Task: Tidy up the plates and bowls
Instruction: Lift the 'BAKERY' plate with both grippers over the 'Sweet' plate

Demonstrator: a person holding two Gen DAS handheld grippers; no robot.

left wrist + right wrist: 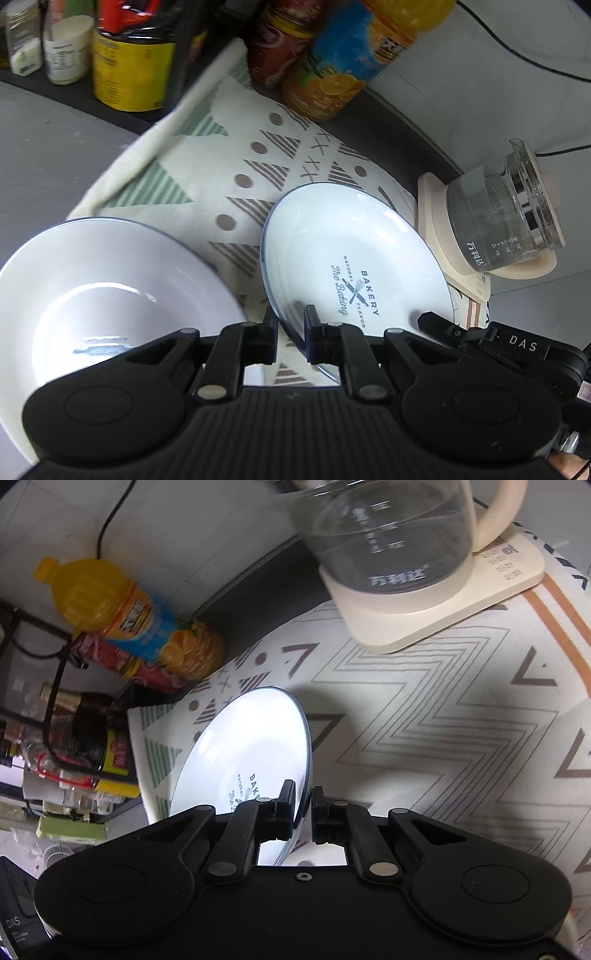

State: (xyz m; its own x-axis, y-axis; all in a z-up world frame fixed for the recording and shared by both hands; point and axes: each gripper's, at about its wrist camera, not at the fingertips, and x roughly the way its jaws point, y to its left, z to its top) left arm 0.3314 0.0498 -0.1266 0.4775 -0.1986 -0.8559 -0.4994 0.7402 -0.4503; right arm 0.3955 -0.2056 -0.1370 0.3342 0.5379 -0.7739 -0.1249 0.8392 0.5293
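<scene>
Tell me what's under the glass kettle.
The glass kettle stands on a cream base, which rests on the patterned cloth. Whatever lies beneath the base is hidden.

White plate (354,266), thin blue rim, blue-grey bakery lettering; second plate (110,295) white, dark-rimmed; cloth (443,731) cream with brown triangles, dots, crosses, green stripes, grey zigzags; juice bottle (129,620) orange, blue label; both tools black.

Two white plates with thin dark rims. The printed plate (354,266), lettered "BAKERY" in blue-grey, is tilted above the patterned cloth (236,173), near the kettle (506,218). The plain plate (92,291) is farther from the kettle, over the cloth's edge.
</scene>
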